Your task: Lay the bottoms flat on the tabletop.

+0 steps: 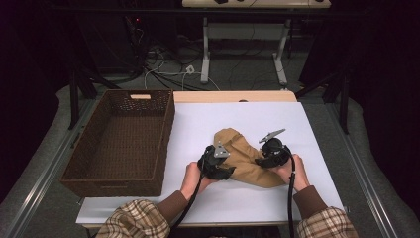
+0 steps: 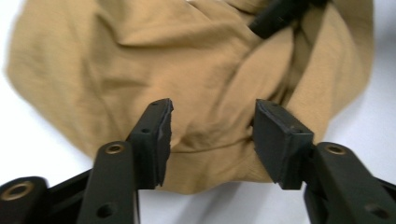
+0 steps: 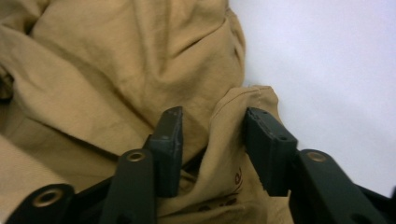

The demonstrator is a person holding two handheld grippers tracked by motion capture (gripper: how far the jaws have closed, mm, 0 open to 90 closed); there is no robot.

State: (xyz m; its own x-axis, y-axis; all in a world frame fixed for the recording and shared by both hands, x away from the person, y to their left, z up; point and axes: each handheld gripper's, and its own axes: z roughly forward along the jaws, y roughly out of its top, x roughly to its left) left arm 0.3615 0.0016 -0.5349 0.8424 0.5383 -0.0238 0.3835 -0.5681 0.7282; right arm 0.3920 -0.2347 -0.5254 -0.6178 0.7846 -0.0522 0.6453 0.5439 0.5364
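A crumpled tan cloth [image 1: 241,147] lies on the white table top [image 1: 198,119], right of the middle. My left gripper [image 1: 229,171] is at the cloth's near left edge. In the left gripper view the left gripper [image 2: 212,112] has its jaws apart over the tan cloth [image 2: 140,60], whose hem bulges between them without being pinched. My right gripper [image 1: 259,161] is at the cloth's right side. In the right gripper view the right gripper [image 3: 212,116] is open around a raised fold of the cloth [image 3: 224,140] that carries dark print, with a gap at the left pad.
A dark brown wicker basket [image 1: 167,136] with nothing in it stands on the table's left side. Bare white table lies behind and in front of the cloth. The far floor holds cables and a desk frame [image 1: 205,54]. Plaid sleeves enter at the bottom.
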